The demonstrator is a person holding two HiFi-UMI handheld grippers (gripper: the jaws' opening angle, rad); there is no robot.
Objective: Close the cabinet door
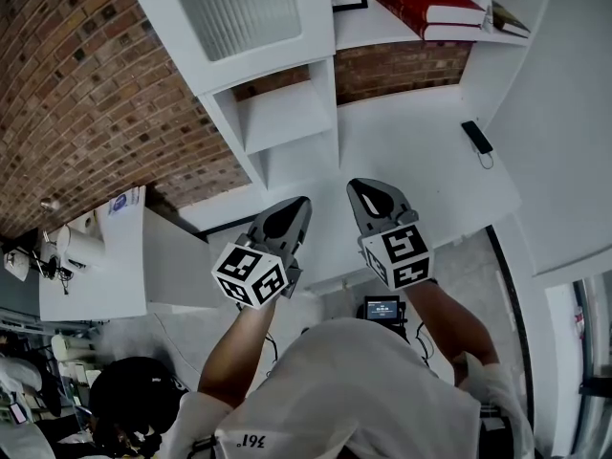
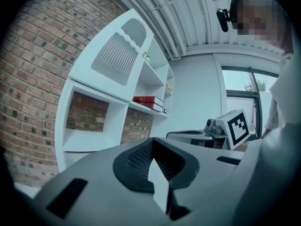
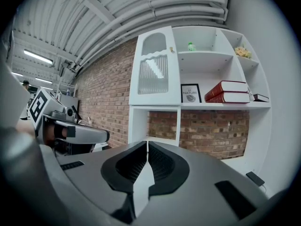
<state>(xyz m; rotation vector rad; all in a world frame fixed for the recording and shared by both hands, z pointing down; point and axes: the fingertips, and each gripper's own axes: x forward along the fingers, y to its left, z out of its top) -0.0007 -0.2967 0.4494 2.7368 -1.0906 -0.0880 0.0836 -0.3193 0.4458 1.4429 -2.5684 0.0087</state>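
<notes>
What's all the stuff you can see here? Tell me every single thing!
shelf unit: one, white, against the brick wall
cabinet door: one, white with ribbed glass, upper left of the shelf unit
brick wall: one, reddish brown, behind the shelves
books: two, red, stacked flat on the middle shelf
framed picture: one, black frame, left of the books
small green thing: one, top shelf
flowers: one bunch, yellowish, top shelf, right end
phone: one, black, on the white desk
left gripper: one, grey, jaws shut, empty
right gripper: one, grey, jaws shut, empty
</notes>
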